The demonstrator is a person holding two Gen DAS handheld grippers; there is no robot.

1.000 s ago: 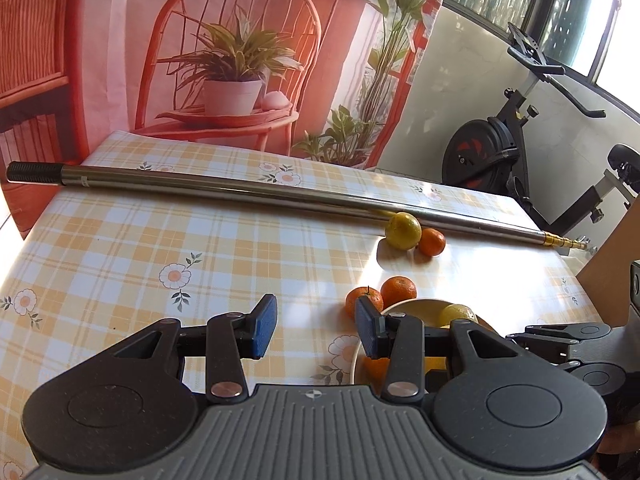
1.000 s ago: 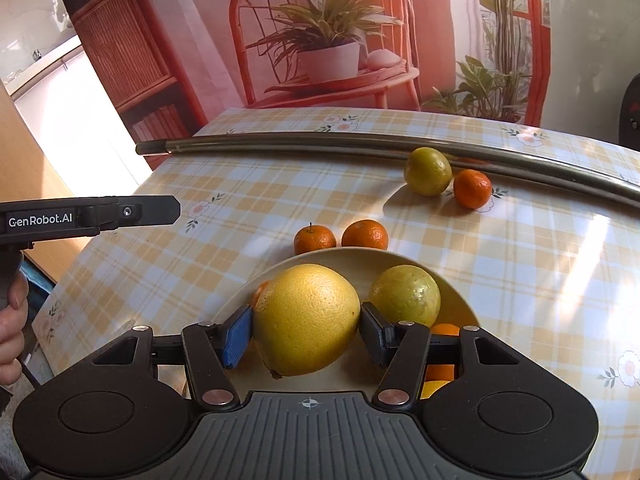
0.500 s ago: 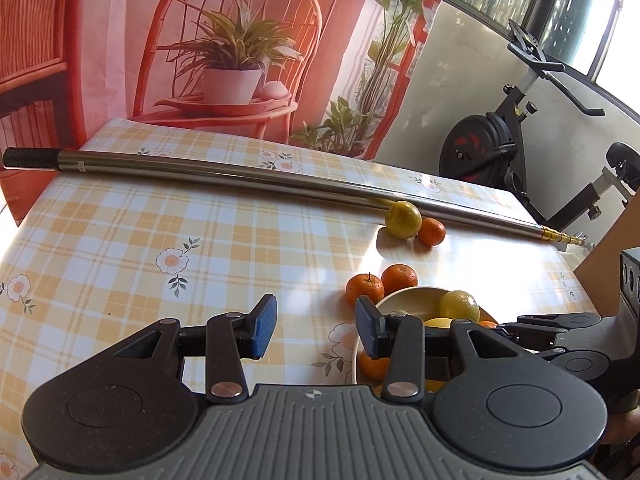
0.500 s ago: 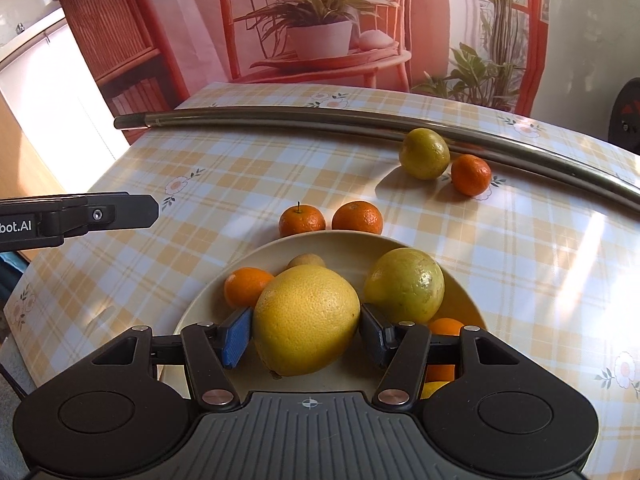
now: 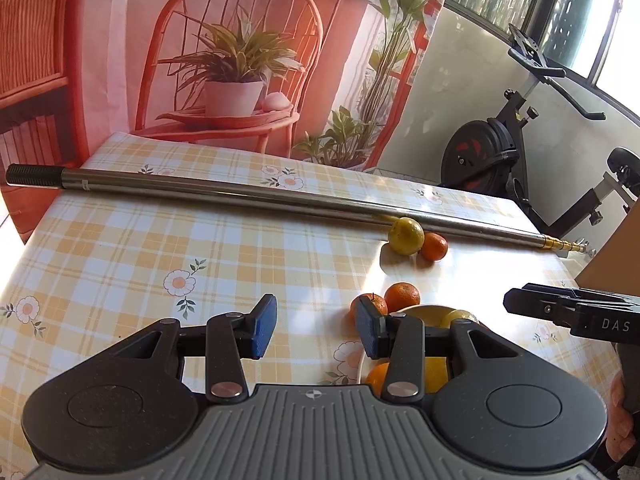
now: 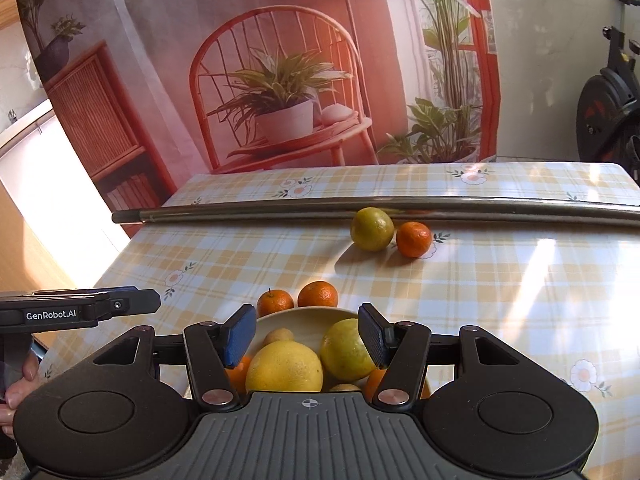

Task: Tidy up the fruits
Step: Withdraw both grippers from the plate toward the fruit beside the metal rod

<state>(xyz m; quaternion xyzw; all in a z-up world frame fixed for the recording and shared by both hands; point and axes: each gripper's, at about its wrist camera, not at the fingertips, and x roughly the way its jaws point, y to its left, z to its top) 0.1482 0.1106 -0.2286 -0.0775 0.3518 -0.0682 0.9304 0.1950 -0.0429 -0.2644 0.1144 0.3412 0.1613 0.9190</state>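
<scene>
A cream bowl (image 6: 308, 318) on the checked tablecloth holds a large yellow citrus (image 6: 284, 368), a yellow-green citrus (image 6: 346, 350) and several small oranges. My right gripper (image 6: 306, 338) is open above the bowl, with the large yellow citrus lying free below it. Two mandarins (image 6: 296, 300) sit just beyond the bowl. A yellow-green citrus (image 6: 372, 229) and a mandarin (image 6: 414, 239) lie against the metal pole. My left gripper (image 5: 316, 330) is open and empty over the cloth left of the bowl (image 5: 404, 312).
A long metal pole (image 5: 240, 196) lies across the far part of the table. An exercise bike (image 5: 500, 152) stands off the right edge. A printed backdrop hangs behind the table. The right gripper's side shows in the left wrist view (image 5: 572, 312).
My right gripper has opened and let go of the large yellow citrus, which now rests in the bowl; the gripper has pulled back and up. The left gripper stays open.
</scene>
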